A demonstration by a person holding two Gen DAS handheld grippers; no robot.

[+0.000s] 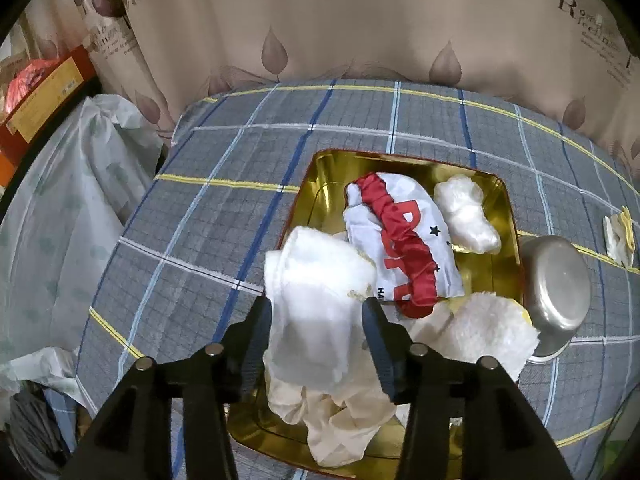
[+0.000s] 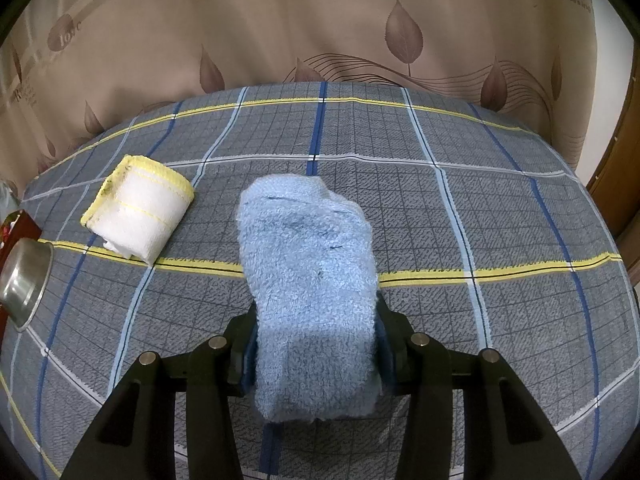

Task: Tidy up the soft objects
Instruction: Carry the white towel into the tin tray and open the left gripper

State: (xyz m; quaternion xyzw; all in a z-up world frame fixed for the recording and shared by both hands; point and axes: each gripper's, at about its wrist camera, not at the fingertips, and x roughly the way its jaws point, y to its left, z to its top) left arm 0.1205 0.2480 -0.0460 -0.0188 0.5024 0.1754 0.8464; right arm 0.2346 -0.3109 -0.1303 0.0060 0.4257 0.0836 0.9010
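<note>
Left wrist view: the left claw (image 1: 318,332) is clamped on a white folded cloth (image 1: 316,292), one finger pressed against each side of it, above the near end of the tray.
Gold tray (image 1: 320,184): shiny, red-rimmed, resting on the grey plaid cover (image 1: 224,200).
In the tray: a white garment with red lettering and stars (image 1: 416,248), with a red scrunched band (image 1: 400,236) lying across it; a white fluffy bundle (image 1: 466,212) toward the far right corner; a white fleecy cloth (image 1: 480,330) over the right edge; a cream thin fabric (image 1: 340,420) crumpled below the held cloth.
Steel bowl (image 1: 554,288): tipped on its side just right of the tray, touching or nearly touching its rim; hard to say which.
Surface: it may be a bed or a covered desk; the cover hides it.
Right wrist view: the right claw (image 2: 316,344) grips a light blue fluffy towel (image 2: 308,272), rolled or folded, which sticks out forward past the fingers, above the plaid cover.
Yellow-edged white towel roll (image 2: 140,210): lying on the cover to the left of the blue towel, well apart from it.
Backdrop: a beige leaf-print curtain (image 2: 320,20) hangs behind the surface.
Left margin: pale plastic bags (image 1: 68,208) beside the cover.
</note>
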